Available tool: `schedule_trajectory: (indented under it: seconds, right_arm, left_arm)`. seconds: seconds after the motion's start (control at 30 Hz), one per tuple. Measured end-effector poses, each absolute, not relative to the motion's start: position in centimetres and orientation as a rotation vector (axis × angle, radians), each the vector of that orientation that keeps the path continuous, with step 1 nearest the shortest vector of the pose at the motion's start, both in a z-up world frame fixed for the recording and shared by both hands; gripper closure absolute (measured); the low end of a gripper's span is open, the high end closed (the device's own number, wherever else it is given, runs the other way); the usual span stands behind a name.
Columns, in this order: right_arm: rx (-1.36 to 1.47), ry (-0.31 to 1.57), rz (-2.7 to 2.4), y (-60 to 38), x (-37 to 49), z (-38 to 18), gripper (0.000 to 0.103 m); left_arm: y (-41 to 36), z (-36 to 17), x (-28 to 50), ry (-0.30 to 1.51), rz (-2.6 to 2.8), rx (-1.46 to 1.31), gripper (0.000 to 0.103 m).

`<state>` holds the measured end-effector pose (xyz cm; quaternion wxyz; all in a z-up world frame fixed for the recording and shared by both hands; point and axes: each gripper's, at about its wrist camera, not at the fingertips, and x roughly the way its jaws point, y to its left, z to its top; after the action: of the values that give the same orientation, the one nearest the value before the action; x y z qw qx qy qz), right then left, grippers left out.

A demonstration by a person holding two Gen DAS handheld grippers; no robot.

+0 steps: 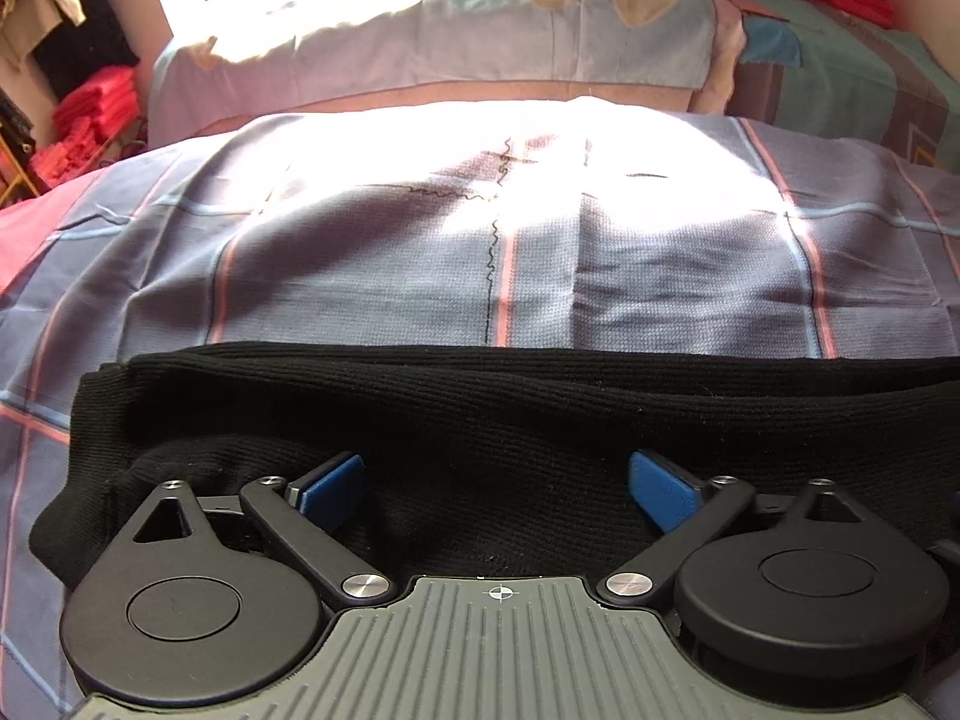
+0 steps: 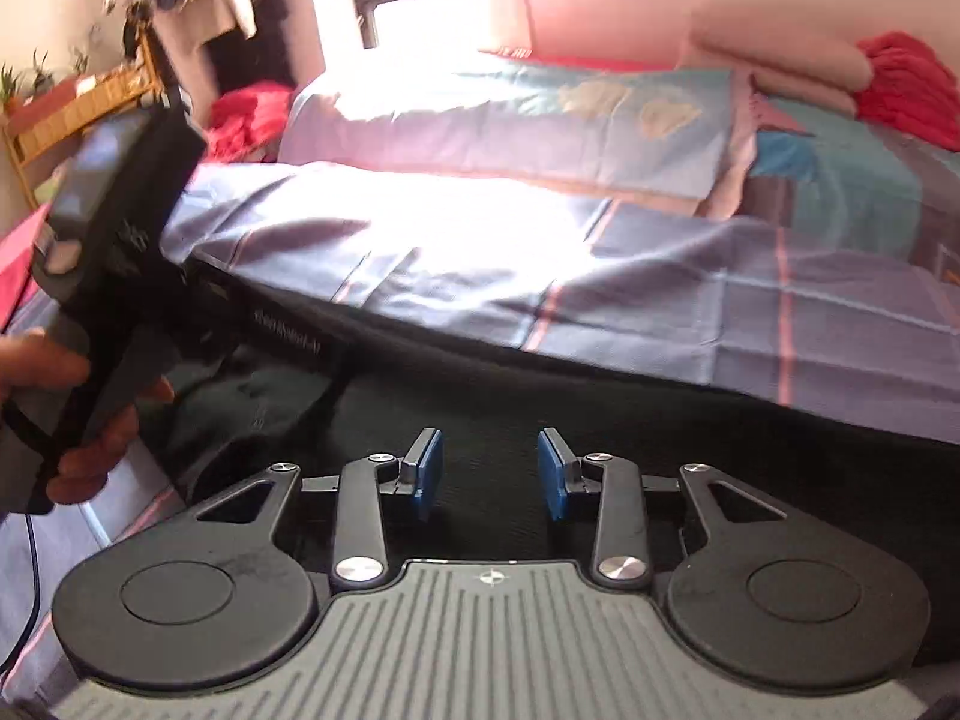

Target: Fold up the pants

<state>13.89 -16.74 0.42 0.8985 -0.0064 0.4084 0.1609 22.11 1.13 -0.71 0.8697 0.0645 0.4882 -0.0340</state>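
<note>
Both wrist views look forward, low and close over the black knit pants (image 1: pixel 480 408) (image 2: pixel 600 420), sharing the plaid-sheeted bed (image 1: pixel 420 252) (image 2: pixel 660 300).

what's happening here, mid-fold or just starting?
A person is folding black pants on a bed with a plaid sheet, a handheld claw in each hand. The pants lie in a flattened band across the near edge, apparently already doubled over. The left claw is wide open, low over the fabric, gripping nothing. The right claw is also open above the pants. The person's left hand shows in the right wrist view.
</note>
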Motion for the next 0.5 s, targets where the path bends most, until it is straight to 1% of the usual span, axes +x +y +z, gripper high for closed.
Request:
schedule_trajectory:
  seconds: [0.1, 0.17, 0.2, 0.23, 0.27, 0.3, 0.33, 0.37, 0.4, 0.47, 0.5]
  right_arm:
    - [-0.032, 0.825, 0.337, -16.1, 15.0, -0.8, 0.065]
    - [-0.005, 0.8, 0.319, -16.4, 16.6, -0.9, 0.068]
    - [0.004, 0.799, 0.278, -16.8, 17.6, -1.0, 0.082]
    - [0.024, 0.798, 0.249, -17.3, 18.4, -0.9, 0.091]
    - [0.064, 0.812, 0.239, -18.0, 19.3, -0.8, 0.094]
    - [0.091, 0.824, 0.236, -18.2, 19.5, -0.4, 0.094]
    - [0.077, 0.8, 0.225, -18.2, 19.1, 0.3, 0.091]
    - [0.02, 0.753, 0.215, -17.8, 18.2, 1.0, 0.083]
    - [-0.052, 0.72, 0.234, -17.2, 17.6, 1.4, 0.068]
    - [-0.16, 0.696, 0.306, -16.0, 17.3, 1.5, 0.055]
    - [-0.199, 0.708, 0.334, -15.5, 17.7, 1.2, 0.056]
  left_arm:
    - [3.4, 0.3, 20.6, 0.995, -0.054, 0.106, 0.0]
    - [5.1, 0.3, 19.9, 0.999, -0.025, 0.081, 0.0]
    - [5.8, 0.1, 19.7, 1.007, -0.015, 0.071, 0.0]
    - [6.4, -0.2, 19.6, 1.016, -0.002, 0.065, 0.0]
    - [7.1, -0.6, 19.4, 1.027, 0.014, 0.065, 0.0]
    - [7.6, -0.9, 19.2, 1.037, 0.027, 0.065, 0.0]
    - [8.2, -1.2, 19.0, 1.046, 0.041, 0.057, 0.0]
    - [8.8, -1.2, 18.7, 1.047, 0.046, 0.041, 0.0]
    - [9.2, -1.2, 18.4, 1.043, 0.045, 0.025, 0.0]
    - [9.6, -1.0, 18.1, 1.038, 0.041, 0.015, 0.0]
    - [9.6, -0.9, 18.1, 1.036, 0.041, 0.02, 0.0]
